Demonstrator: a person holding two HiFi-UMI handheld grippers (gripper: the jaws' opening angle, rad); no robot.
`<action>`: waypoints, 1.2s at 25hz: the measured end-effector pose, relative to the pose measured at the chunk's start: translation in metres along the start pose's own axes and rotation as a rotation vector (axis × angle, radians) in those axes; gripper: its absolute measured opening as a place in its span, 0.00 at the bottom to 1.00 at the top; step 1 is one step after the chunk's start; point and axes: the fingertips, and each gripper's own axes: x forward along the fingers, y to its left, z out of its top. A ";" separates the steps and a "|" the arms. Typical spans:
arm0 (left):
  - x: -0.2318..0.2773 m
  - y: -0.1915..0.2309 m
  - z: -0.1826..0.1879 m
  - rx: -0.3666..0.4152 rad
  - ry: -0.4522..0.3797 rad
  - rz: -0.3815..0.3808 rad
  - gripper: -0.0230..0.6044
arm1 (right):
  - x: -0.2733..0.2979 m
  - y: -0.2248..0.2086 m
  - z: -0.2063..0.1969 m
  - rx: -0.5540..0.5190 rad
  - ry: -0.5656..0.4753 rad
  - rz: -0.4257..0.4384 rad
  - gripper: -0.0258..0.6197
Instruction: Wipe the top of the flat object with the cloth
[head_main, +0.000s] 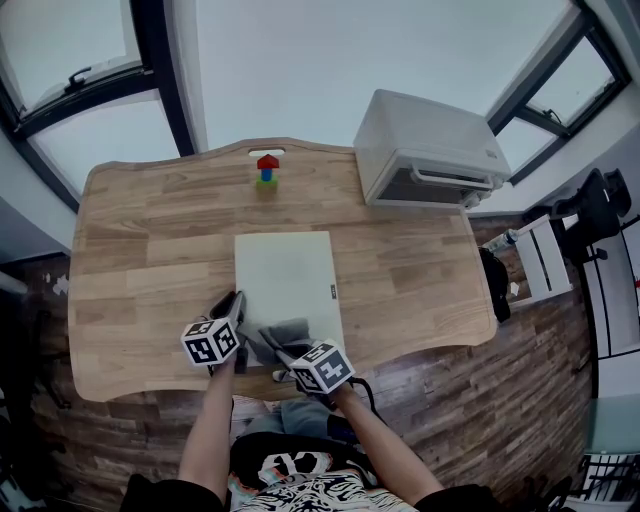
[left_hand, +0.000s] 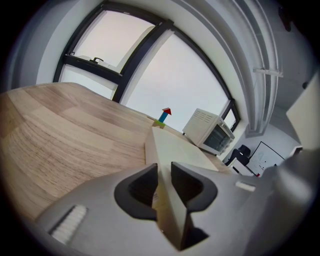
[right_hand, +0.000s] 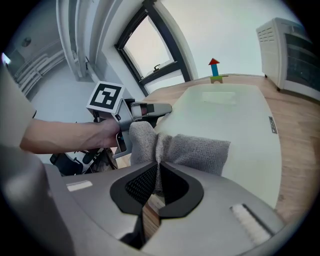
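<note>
The left claw (left_hand: 164, 175) is clamping the near left edge of the pale, flat rectangular board (head_main: 287, 270), which is lying at the middle of the wooden worktop (head_main: 150, 240). The right claw (right_hand: 158, 172) is pinching the grey knitted cloth (right_hand: 197, 150), which is sitting bunched on the board's near end.

Flat object (head_main: 288, 270) lies mid-desk (head_main: 140, 250); cloth (head_main: 288, 334) on its near end; block tower (head_main: 267, 171) behind; oven (head_main: 425, 148) far right.

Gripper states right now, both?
Left hand-held gripper: closed on the edge of the flat board.
Right hand-held gripper: closed on the grey cloth.
</note>
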 end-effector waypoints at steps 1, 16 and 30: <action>0.000 0.000 0.000 0.000 -0.001 0.000 0.27 | -0.002 -0.002 -0.001 0.007 -0.007 -0.003 0.05; 0.000 -0.001 -0.002 0.004 0.001 -0.008 0.27 | -0.023 -0.026 -0.011 0.124 -0.008 -0.038 0.05; 0.000 -0.001 -0.001 -0.005 -0.002 0.000 0.27 | -0.061 -0.071 -0.027 0.258 -0.072 -0.119 0.05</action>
